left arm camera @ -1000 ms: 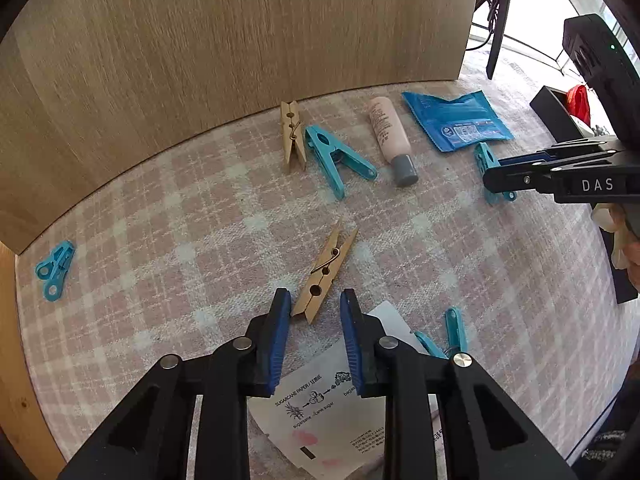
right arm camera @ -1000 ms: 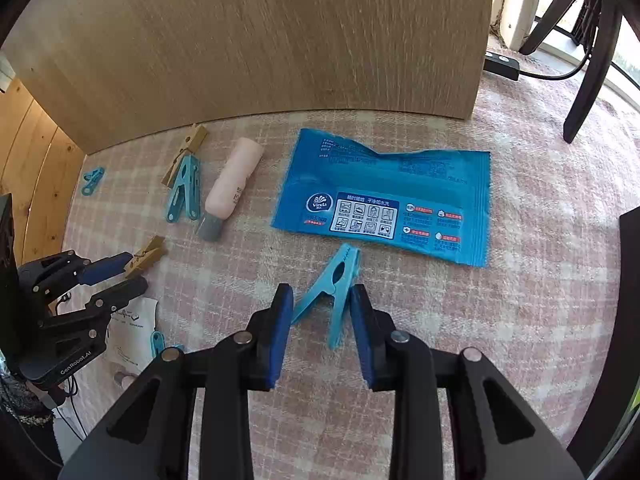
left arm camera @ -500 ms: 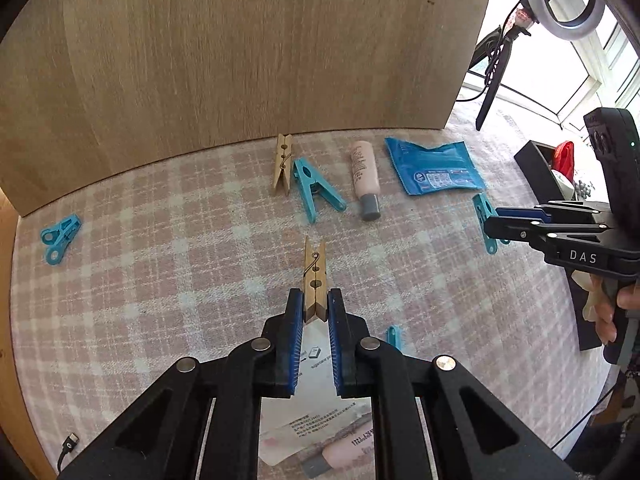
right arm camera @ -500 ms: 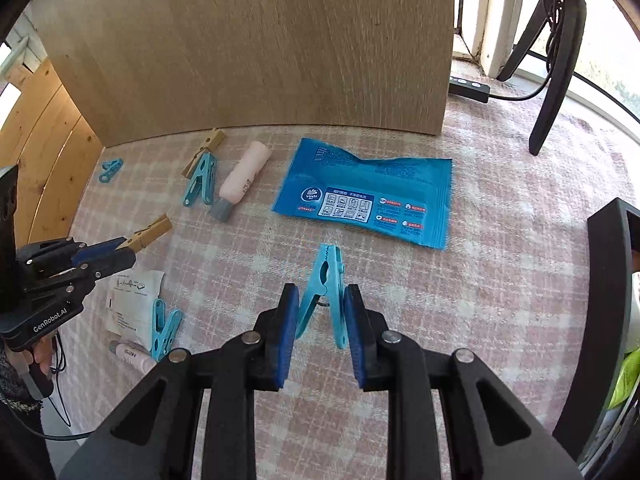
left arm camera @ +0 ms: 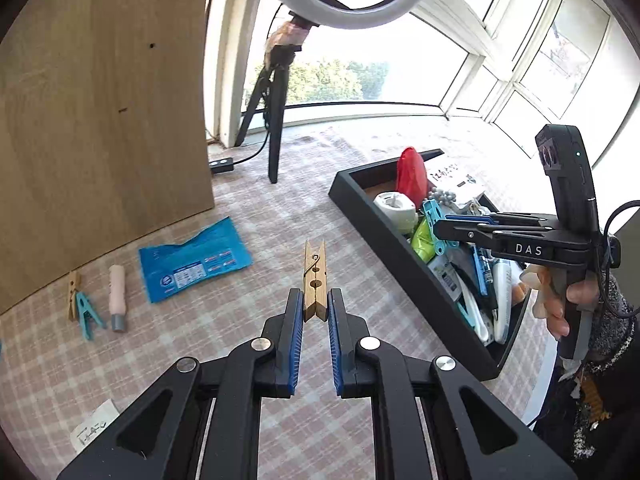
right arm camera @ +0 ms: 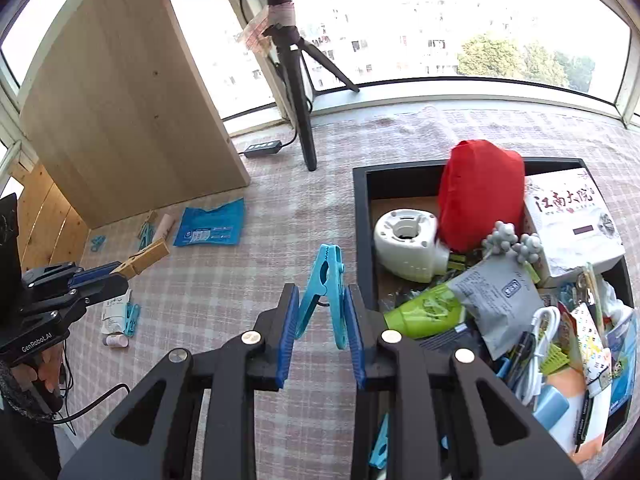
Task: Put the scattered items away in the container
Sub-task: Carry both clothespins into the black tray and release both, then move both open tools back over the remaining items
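My left gripper (left arm camera: 314, 312) is shut on a wooden clothespin (left arm camera: 315, 280) and holds it in the air over the checked cloth, left of the black container (left arm camera: 384, 240). My right gripper (right arm camera: 320, 312) is shut on a blue plastic clothespin (right arm camera: 326, 284) and holds it up beside the container's left wall (right arm camera: 362, 240). In the left wrist view the right gripper (left arm camera: 440, 230) hangs over the full container. In the right wrist view the left gripper (right arm camera: 116, 276) is at the far left with the wooden pin (right arm camera: 146, 258). The container is packed with several items.
On the cloth lie a blue wipes pack (left arm camera: 194, 264), a pink tube (left arm camera: 117, 298), a blue pin (left arm camera: 86, 312) beside a wooden pin (left arm camera: 73, 294), and a paper slip (right arm camera: 114, 310). A wooden board (left arm camera: 100, 120) stands behind. A ring-light tripod (right arm camera: 298, 96) stands at the back.
Both grippers have lifted their clothespins off the cloth and swung right toward the black container, which has come into view.
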Motion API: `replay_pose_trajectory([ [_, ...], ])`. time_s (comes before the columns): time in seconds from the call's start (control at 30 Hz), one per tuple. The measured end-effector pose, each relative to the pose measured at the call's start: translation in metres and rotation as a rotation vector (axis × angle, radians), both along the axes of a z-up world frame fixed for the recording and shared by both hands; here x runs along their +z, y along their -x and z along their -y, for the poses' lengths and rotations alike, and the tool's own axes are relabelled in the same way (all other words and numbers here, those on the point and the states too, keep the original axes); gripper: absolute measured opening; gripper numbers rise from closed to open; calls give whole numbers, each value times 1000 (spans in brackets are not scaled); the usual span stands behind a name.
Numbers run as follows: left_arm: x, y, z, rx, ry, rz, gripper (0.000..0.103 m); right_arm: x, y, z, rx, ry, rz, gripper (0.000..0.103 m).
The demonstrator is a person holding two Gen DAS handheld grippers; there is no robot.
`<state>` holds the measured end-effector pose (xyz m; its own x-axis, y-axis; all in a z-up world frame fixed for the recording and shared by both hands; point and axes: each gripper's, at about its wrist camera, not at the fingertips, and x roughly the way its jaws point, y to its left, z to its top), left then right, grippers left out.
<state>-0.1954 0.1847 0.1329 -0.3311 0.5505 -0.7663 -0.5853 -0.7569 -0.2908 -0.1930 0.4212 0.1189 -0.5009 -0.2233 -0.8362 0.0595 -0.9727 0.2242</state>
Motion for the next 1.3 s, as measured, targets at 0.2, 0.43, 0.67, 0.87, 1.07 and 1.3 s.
replay_pose_trajectory([
  [0.2,21,-6,-101,-126,-84,-6,11,22,-22,-120,-206,-56,-32,23],
  [0.43,30,-16,-161,-158,-68,-42,47,31,-33,-173,-292,-101,-38,44],
  [0.67,14,-8,-117,-62,-51,7,45,32,-34,-157,-236,-55,-64,44],
  [0.87,-11,-4,-46,78,-16,44,45,30,-19,-105,-86,-46,-75,44],
  [1.07,-34,-1,45,238,72,60,41,21,-1,-31,116,-69,-68,44],
  [1.3,-44,-19,164,442,122,73,37,4,11,57,303,-49,-18,44],
])
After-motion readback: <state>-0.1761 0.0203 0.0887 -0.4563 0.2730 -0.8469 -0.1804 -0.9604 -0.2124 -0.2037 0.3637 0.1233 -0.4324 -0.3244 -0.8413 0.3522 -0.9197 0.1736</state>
